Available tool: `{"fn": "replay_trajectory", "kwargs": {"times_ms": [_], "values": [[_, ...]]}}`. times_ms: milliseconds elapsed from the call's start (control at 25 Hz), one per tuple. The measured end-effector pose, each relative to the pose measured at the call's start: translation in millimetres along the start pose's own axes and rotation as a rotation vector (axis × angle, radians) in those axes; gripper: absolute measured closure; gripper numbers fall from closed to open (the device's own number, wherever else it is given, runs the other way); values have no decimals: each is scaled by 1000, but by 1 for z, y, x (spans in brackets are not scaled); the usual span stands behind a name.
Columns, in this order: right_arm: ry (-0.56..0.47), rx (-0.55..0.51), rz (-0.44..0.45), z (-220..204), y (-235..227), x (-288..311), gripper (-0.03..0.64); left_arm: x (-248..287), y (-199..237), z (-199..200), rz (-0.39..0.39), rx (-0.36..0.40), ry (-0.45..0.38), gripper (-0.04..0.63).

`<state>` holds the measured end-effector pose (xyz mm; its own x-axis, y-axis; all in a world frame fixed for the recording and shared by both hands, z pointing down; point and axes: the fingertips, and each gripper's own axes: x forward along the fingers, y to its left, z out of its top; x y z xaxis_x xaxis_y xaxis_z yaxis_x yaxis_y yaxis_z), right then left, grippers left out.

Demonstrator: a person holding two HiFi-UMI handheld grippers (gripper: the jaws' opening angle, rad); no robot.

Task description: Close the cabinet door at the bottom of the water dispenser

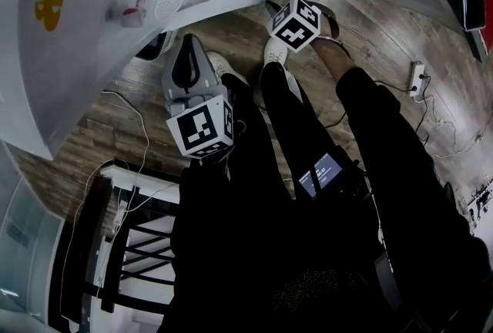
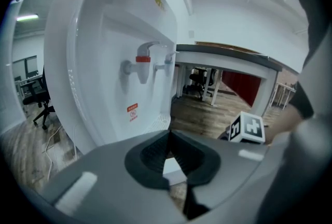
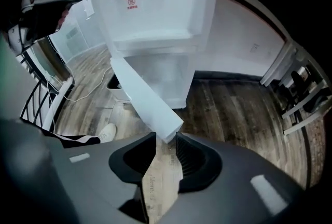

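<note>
Nearest my head camera is the left gripper (image 2: 168, 136), its jaws closed on nothing, held apart from the water dispenser (image 2: 98, 62) and facing its taps (image 2: 142, 65). My right gripper (image 3: 162, 137) has its jaws narrowly parted. The free corner of the open cabinet door (image 3: 140, 91) lies at their mouth, and I cannot tell whether it touches them. The door stands swung out from the dispenser's base, over the wooden floor (image 3: 233, 109).
</note>
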<state>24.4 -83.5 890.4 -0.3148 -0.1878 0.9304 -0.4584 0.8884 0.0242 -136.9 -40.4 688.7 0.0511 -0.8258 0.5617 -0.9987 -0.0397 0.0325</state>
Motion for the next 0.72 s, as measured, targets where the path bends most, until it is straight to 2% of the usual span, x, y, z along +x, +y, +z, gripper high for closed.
{"fn": "replay_trajectory", "kwargs": {"times_ms": [560, 720], "values": [[-123, 31, -130, 106, -100, 34, 511, -2, 12, -1, 4, 15, 31, 588], [-147, 18, -134, 132, -106, 41, 515, 2, 15, -1, 0, -22, 43, 588]]}}
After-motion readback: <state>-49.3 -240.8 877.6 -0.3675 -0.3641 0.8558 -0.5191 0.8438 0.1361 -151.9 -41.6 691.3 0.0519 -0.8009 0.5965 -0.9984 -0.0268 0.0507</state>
